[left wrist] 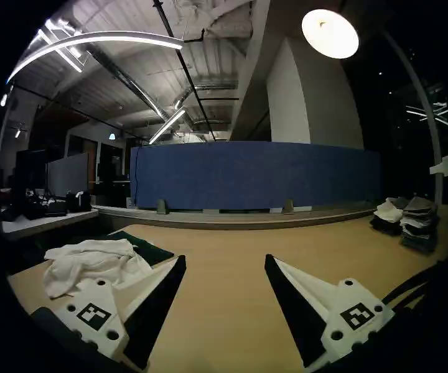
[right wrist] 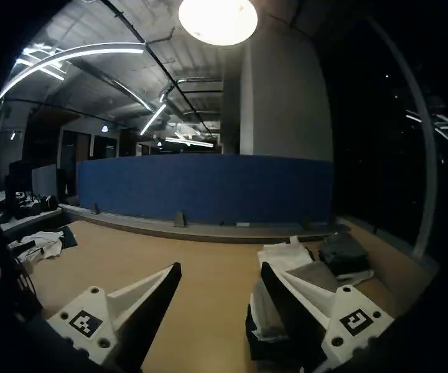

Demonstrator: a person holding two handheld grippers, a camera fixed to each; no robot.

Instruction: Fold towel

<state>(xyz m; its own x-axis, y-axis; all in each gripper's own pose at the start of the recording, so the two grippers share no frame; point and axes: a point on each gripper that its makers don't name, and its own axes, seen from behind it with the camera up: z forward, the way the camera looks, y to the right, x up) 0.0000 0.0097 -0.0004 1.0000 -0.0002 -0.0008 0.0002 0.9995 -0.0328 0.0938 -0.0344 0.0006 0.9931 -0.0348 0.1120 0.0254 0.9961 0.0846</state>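
left gripper view: crumpled white towel (left wrist: 90,261)

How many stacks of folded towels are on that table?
2: a low white-topped stack and a taller grey stack beside it, on the table at far right; more may be hidden.

Dim overall | round ceiling lamp (right wrist: 218,18) glares | strip lights (left wrist: 99,38) bright | edges bowed, rim dark

an open-plan office: blue desk divider (left wrist: 252,175), long wooden desk (left wrist: 236,273), exposed ceiling ducts (left wrist: 124,78).
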